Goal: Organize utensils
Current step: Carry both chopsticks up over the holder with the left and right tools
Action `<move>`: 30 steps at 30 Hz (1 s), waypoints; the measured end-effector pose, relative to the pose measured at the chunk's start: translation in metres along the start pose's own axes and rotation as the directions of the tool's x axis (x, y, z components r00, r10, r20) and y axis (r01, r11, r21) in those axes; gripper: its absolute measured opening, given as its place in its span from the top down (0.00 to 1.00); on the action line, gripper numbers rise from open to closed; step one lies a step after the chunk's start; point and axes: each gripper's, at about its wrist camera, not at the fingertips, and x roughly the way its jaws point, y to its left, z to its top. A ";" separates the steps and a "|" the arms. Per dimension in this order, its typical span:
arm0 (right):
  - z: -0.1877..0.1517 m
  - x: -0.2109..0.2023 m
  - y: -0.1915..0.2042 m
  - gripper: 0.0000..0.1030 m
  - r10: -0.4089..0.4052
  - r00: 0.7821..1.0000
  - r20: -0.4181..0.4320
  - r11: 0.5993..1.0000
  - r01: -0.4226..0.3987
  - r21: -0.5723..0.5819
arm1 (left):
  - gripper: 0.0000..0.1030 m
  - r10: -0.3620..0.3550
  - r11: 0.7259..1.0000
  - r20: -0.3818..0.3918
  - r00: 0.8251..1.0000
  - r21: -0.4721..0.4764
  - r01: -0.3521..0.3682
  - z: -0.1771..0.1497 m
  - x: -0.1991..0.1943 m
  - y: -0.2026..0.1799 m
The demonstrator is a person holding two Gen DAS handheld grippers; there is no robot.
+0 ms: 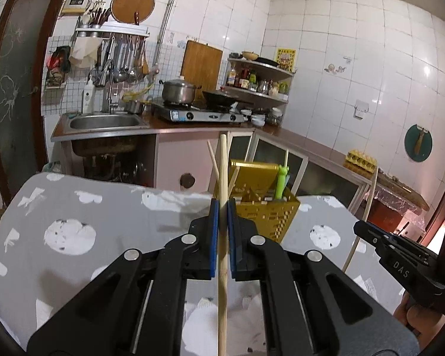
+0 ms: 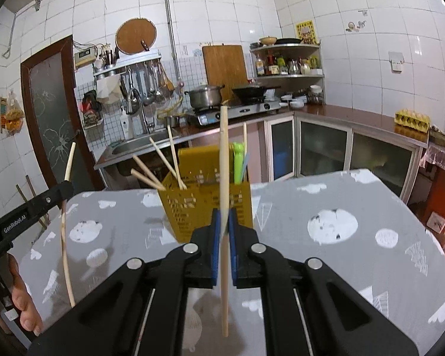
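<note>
Left gripper (image 1: 221, 207) and right gripper (image 2: 224, 216) are each pinching one upright chopstick (image 1: 222, 172) above the table (image 1: 103, 207). Advice: aligning tips over yellow holder (image 2: 204, 195) before lowering.

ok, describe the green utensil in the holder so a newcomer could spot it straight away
On the grey patterned table stands a yellow perforated utensil holder. Pale wooden chopsticks fan out of its left compartment; in the right one stands the green utensil. It is the only bright lime-green piece, upright, beside a thin blue stick.
</note>
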 end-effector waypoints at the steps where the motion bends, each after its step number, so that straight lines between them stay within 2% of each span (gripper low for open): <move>1: 0.004 0.000 0.001 0.94 0.000 1.000 0.006 1.000 0.000 -0.003 | 0.95 -0.001 1.000 0.006 1.000 -0.001 0.001 0.003 0.001 -0.001; 8: 0.040 0.004 0.001 0.94 0.004 0.997 0.072 1.000 -0.002 -0.028 | 0.95 -0.029 0.999 0.090 0.995 0.029 0.027 0.037 0.010 -0.019; 14: 0.074 0.013 -0.003 0.94 0.004 0.989 0.150 0.999 0.002 -0.041 | 0.95 -0.054 0.996 0.215 0.975 0.081 0.037 0.071 0.026 -0.045; 22: 0.103 0.049 -0.019 0.94 0.022 0.976 0.216 1.000 -0.018 -0.020 | 0.95 -0.050 0.990 0.281 0.958 0.139 0.011 0.087 0.082 -0.072; 30: 0.119 0.081 -0.029 0.94 0.050 0.962 0.268 0.999 -0.050 -0.007 | 0.95 -0.013 0.993 0.321 0.947 0.117 -0.026 0.096 0.139 -0.072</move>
